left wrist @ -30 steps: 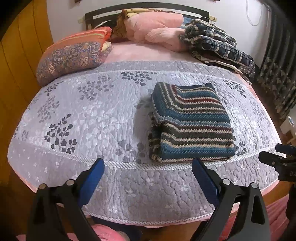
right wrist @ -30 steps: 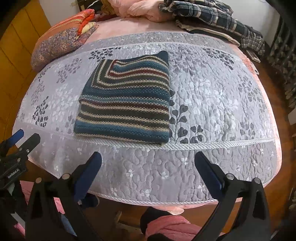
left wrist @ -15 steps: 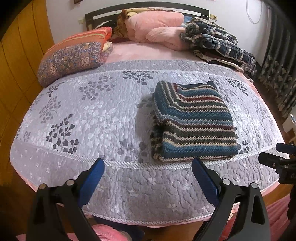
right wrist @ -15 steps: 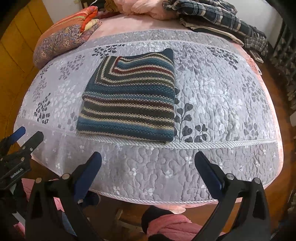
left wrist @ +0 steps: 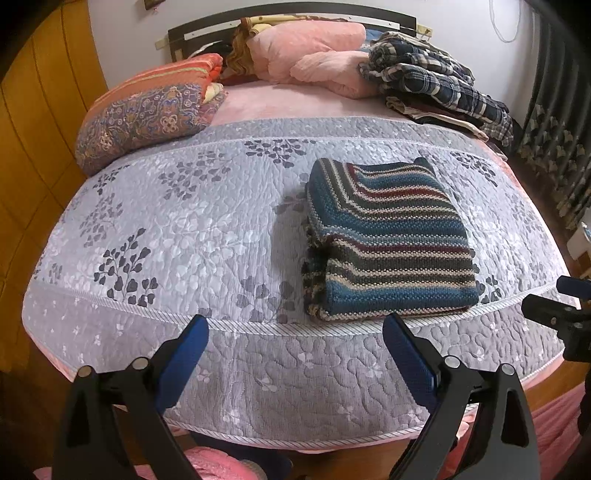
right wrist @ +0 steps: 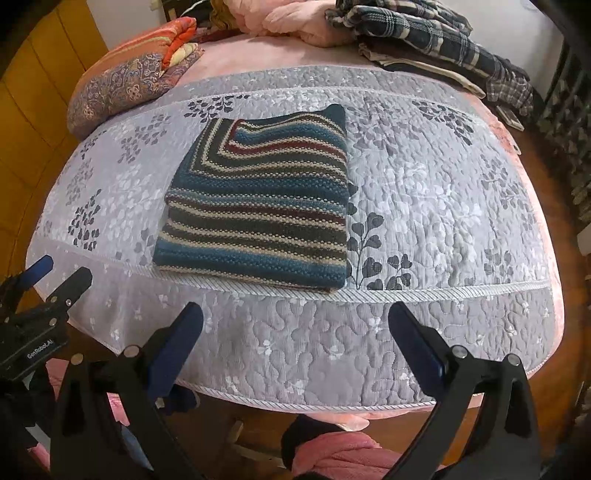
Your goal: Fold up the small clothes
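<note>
A striped knit sweater (left wrist: 388, 240) (right wrist: 258, 203) in blue, maroon and cream lies folded into a thick rectangle on the grey floral quilt (left wrist: 177, 229) (right wrist: 443, 206), near the bed's front edge. My left gripper (left wrist: 295, 332) hangs open off the front of the bed, below and left of the sweater, holding nothing. My right gripper (right wrist: 295, 317) is open too, low in front of the sweater, with nothing between its fingers. Each gripper also shows at the edge of the other's view: the right gripper (left wrist: 554, 306) and the left gripper (right wrist: 44, 288).
A patterned pillow (left wrist: 147, 114) (right wrist: 122, 81) sits at the back left. Pink bedding (left wrist: 306, 48) and a heap of plaid clothes (left wrist: 436, 81) (right wrist: 424, 33) lie by the headboard. Wooden panels stand on the left, a dark curtain (left wrist: 554, 129) on the right.
Both grippers have drawn slightly nearer to the bed and risen a little; the sweater looks a bit closer. It lies in the same folded state, and both grippers stay open.
</note>
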Demonstrator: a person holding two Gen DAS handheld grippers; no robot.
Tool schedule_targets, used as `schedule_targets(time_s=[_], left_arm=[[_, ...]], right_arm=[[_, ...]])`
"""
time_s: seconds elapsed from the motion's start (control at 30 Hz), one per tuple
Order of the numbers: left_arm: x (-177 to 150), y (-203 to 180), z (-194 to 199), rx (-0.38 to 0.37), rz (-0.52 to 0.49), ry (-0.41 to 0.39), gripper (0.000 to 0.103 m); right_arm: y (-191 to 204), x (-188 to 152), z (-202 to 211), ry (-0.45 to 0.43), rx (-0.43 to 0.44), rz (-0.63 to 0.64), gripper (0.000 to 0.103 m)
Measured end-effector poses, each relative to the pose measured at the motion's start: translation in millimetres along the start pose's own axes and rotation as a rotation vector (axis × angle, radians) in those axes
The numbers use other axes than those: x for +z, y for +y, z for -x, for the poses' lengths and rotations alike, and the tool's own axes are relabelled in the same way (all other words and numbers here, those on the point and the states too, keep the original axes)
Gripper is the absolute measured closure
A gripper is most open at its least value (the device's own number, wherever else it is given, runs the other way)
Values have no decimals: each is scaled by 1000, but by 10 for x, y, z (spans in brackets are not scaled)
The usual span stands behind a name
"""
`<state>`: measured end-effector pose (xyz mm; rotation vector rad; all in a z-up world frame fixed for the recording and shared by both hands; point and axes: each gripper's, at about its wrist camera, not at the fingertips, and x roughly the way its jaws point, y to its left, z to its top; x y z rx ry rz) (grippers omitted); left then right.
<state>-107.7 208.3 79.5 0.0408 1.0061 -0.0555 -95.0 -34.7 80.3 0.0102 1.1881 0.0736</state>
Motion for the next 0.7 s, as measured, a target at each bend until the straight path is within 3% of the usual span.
schedule_targets(time_s=[0.7], left_arm=[[-13, 10, -10, 4, -2, -5, 7]], right_arm=[[-28, -14, -27, 15, -20, -9, 3]])
